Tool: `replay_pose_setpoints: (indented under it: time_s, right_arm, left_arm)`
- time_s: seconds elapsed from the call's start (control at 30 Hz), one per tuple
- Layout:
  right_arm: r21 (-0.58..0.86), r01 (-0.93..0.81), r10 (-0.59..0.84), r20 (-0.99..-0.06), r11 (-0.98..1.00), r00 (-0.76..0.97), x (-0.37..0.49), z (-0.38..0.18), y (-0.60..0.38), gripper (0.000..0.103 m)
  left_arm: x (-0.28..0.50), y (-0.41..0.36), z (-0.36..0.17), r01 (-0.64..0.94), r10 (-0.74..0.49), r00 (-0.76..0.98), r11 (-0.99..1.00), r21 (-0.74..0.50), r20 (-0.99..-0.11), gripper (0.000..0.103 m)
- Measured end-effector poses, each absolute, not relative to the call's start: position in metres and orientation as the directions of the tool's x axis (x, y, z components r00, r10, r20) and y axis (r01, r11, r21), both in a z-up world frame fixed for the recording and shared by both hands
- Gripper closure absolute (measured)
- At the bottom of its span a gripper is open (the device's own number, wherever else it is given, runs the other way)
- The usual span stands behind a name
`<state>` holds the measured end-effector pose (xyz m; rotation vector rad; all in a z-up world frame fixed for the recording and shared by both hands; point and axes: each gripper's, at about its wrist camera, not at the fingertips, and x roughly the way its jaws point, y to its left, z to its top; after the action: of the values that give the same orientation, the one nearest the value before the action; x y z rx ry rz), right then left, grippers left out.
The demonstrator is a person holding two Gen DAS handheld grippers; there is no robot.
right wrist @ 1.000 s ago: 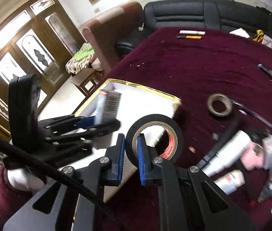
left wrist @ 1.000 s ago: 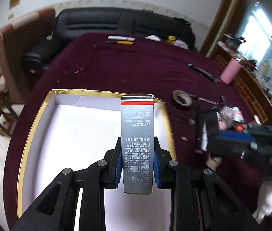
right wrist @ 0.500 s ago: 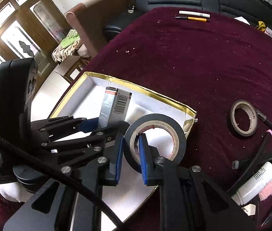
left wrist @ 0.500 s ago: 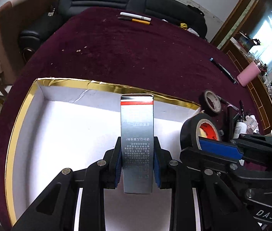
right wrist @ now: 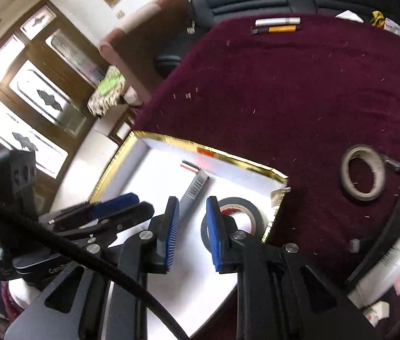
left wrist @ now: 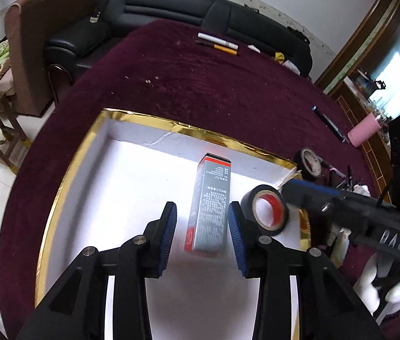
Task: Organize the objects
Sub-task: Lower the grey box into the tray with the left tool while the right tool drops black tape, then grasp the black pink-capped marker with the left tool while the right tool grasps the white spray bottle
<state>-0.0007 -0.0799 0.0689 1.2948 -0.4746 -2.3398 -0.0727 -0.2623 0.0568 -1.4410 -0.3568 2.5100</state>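
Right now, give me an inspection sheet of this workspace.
Surface: maroon tablecloth, specked with crumbs.
Job's things: grey carton and black tape roll lie in the gold-rimmed white tray.
Clutter: tan tape roll, white bottle, markers, pink cup.
Grippers: left tool open around the carton, jaws just opening; right tool open, tape released.
Cables: black cable crosses the right wrist view.
Surroundings: black sofa, wooden doors.
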Motion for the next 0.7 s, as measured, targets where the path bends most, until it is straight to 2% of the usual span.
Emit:
replay_pose_setpoints:
  time_s: [0.1,0.17,0.23,0.37,0.43,0.7]
  right_arm:
    - [0.480,0.184,-0.494,-0.672,-0.858,-0.552,0.027,0.093,-0.049,0.079]
    - [0.482,0.160,-0.472,-0.642,-0.861,-0.605,0.049,0.105,-0.022,0.065]
    - [0.484,0.129,-0.445,-0.625,-0.866,-0.642,0.067,0.109,0.004,0.060]
    - [0.505,0.030,-0.385,-0.617,-0.862,-0.687,0.109,0.100,0.062,0.059]
    - [0.514,-0.002,-0.370,-0.622,-0.858,-0.690,0.120,0.093,0.084,0.059]
    - [0.565,-0.079,-0.367,-0.629,-0.821,-0.686,0.151,0.055,0.132,0.060]
  left_arm:
    - [-0.055,-0.258,0.073,-0.094,0.332,-0.517,-0.938,-0.333,-0.789,0.069]
    - [-0.040,-0.246,0.086,-0.144,0.357,-0.531,-0.932,-0.333,-0.768,0.061]
    - [-0.028,-0.226,0.097,-0.205,0.388,-0.536,-0.921,-0.331,-0.750,0.051]
    - [-0.012,-0.173,0.105,-0.325,0.455,-0.499,-0.887,-0.327,-0.738,0.050]
    - [-0.011,-0.141,0.101,-0.375,0.469,-0.466,-0.873,-0.313,-0.750,0.047]
    - [-0.015,-0.061,0.076,-0.429,0.458,-0.375,-0.856,-0.288,-0.806,0.047]
